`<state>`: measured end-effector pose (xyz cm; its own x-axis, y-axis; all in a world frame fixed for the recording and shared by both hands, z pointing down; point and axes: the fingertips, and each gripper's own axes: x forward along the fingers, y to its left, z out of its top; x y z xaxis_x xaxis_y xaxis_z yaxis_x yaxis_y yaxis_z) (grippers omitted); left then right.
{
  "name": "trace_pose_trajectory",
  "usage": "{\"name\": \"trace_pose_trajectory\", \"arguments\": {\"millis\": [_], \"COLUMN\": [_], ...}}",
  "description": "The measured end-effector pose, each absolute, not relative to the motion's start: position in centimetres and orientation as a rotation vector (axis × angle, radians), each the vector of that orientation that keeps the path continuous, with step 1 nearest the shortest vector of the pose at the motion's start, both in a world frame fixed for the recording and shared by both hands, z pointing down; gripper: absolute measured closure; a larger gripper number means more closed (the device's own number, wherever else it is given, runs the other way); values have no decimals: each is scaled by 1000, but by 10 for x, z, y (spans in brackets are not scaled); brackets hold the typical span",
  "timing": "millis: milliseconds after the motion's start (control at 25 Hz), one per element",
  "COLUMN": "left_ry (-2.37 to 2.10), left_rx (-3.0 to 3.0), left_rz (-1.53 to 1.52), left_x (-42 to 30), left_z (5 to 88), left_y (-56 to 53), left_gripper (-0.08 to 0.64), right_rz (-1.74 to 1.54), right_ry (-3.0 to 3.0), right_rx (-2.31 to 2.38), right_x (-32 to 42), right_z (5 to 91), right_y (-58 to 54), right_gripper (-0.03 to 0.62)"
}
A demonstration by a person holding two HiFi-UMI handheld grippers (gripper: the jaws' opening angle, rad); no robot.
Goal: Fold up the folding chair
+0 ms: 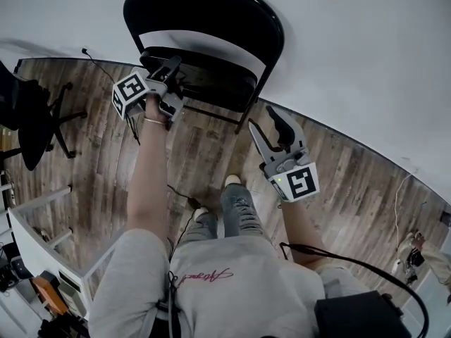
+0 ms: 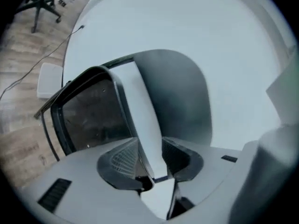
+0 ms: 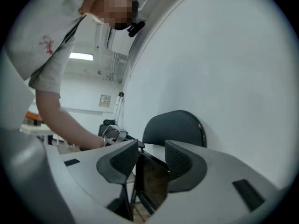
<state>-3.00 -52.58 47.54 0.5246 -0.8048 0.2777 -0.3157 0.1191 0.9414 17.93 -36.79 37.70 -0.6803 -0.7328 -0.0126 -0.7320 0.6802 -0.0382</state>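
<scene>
- One black folding chair (image 1: 204,9) against the wall (image 1: 366,62), its seat (image 2: 88,115) tipped up.
- Two tools. The left tool (image 2: 150,153) is at the chair's seat, jaws half apart astride the rim and not pinching it.
- The right tool (image 3: 151,157) is just right of the chair, jaws wide and empty.

From here I see the chair (image 1: 204,9) has a smooth black back and a glossy metal tube frame. The floor (image 1: 211,153) is matt grained wood planks, the wall (image 1: 352,48) smooth matt white.
</scene>
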Motion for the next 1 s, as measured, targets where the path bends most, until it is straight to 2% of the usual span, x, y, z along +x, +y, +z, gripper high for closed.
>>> {"name": "trace_pose_trajectory", "arguments": {"millis": [40, 80, 120, 160, 360, 520, 720, 1000], "left_ry": [-1030, -1030, -1021, -998, -733, -828, -1237, -1226], "left_rx": [1557, 1649, 1732, 1801, 2235, 2497, 2693, 2813], "left_rz": [-489, -510, -530, -550, -681, -661, -452, -404], "left_x": [-27, -23, -16, -8, 22, 16, -5, -15], "left_z": [455, 434, 413, 393, 282, 231, 211, 203], "left_y": [-507, -485, -462, -436, -311, -252, -199, -109], "left_gripper": [425, 471, 476, 488, 526, 543, 543, 543], "right_rz": [-97, -126, -132, -133, -213, -62, 131, 200], "right_ry": [2862, 2864, 2857, 2840, 2700, 2758, 2806, 2803], "right_rx": [-1192, -1154, -1133, -1119, -952, -1005, -1204, -1199], "right_x": [174, 168, 163, 158, 132, 110, 80, 39], "right_z": [373, 367, 359, 349, 283, 241, 217, 207], "right_y": [-363, -358, -352, -347, -304, -256, -191, -107], "right_gripper": [408, 447, 531, 551, 570, 575, 575, 575]}}
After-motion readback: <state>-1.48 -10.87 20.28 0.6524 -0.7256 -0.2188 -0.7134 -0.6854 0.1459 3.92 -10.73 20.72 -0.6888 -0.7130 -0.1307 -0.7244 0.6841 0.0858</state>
